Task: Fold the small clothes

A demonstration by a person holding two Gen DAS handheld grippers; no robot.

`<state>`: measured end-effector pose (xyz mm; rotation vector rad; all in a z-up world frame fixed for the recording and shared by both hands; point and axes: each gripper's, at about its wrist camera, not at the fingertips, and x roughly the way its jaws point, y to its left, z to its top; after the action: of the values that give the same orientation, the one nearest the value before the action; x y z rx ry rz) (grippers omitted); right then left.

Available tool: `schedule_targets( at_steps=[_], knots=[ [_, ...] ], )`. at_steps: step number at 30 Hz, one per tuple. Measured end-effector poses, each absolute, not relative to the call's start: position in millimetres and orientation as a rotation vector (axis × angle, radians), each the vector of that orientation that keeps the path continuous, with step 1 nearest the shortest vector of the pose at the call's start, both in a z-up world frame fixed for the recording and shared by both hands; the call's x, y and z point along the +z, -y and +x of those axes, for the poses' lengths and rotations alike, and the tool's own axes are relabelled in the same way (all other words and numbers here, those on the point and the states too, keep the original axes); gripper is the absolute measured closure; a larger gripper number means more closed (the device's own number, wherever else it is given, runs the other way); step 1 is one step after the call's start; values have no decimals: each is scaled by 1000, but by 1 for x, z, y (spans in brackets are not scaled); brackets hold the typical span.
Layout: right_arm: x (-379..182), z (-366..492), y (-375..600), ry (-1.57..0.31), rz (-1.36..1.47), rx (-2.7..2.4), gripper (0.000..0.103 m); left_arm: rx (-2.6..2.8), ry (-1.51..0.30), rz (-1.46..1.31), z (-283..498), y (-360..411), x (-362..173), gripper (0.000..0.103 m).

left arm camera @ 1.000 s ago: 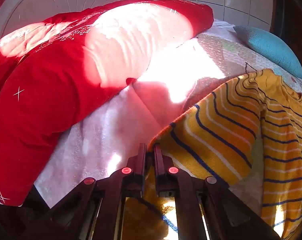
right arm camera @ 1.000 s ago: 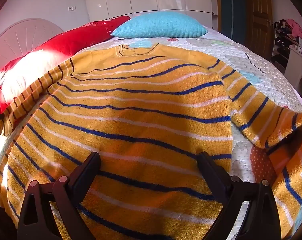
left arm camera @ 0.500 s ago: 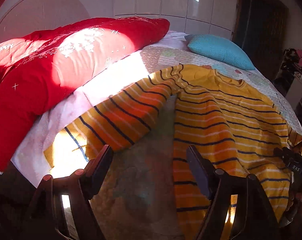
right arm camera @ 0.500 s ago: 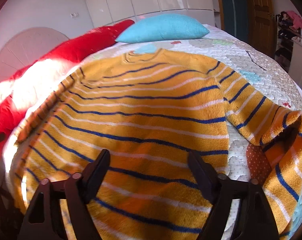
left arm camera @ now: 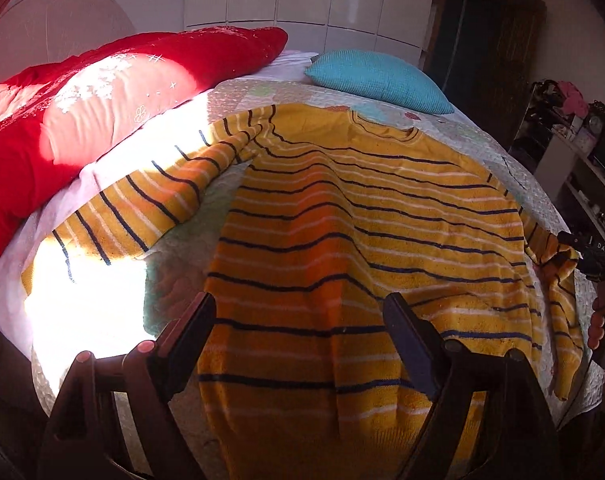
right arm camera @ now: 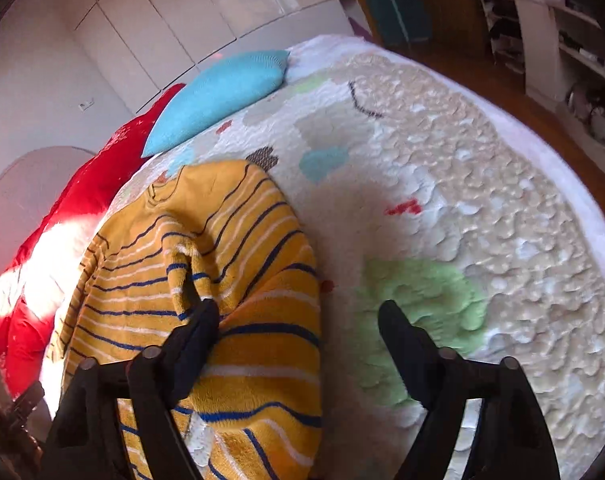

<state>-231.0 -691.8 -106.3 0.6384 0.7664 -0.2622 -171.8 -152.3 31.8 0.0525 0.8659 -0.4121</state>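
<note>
From the left wrist, the striped yellow sweater (left arm camera: 342, 248) lies spread flat on the quilted bed (left arm camera: 482, 148), one sleeve stretched toward the red duvet (left arm camera: 102, 100); no fold is made yet, I'd say. The left gripper (left arm camera: 298, 320) hangs above it, fingers wide and widening, empty. The right wrist alone shows the far sleeve bunched up (a lump): the right gripper (right arm camera: 298, 316) is closing, one finger against it.

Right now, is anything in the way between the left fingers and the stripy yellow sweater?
No, nothing visible. The left gripper hangs over the sweater, its fingers opening with only bare knit beneath them.
</note>
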Motion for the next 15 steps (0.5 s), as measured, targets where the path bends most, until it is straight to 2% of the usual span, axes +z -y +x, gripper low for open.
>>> schedule_targets(
  at_steps=[1, 5, 8, 10, 12, 14, 15],
  knots=[
    [-118, -220, 694, -813, 652, -209, 79, -411, -866, 59, -172, 153, 33, 19],
    [-111, -202, 691, -865, 500, -253, 87, -389, -828, 89, -177, 147, 41, 19],
    [-86, -202, 710, -854, 340, -517, 95, -349, -800, 107, -176, 135, 46, 19],
    [-76, -200, 725, -846, 227, -722, 92, -337, -808, 95, -172, 128, 43, 19],
    [-73, -204, 738, -851, 252, -808, 90, -327, -827, 73, -168, 121, 38, 19],
    [-69, -219, 739, -802, 377, -727, 82, -320, -839, 64, -165, 115, 31, 19],
    [-68, -228, 731, -774, 430, -666, 72, -316, -849, 65, -163, 112, 27, 19]
  ],
)
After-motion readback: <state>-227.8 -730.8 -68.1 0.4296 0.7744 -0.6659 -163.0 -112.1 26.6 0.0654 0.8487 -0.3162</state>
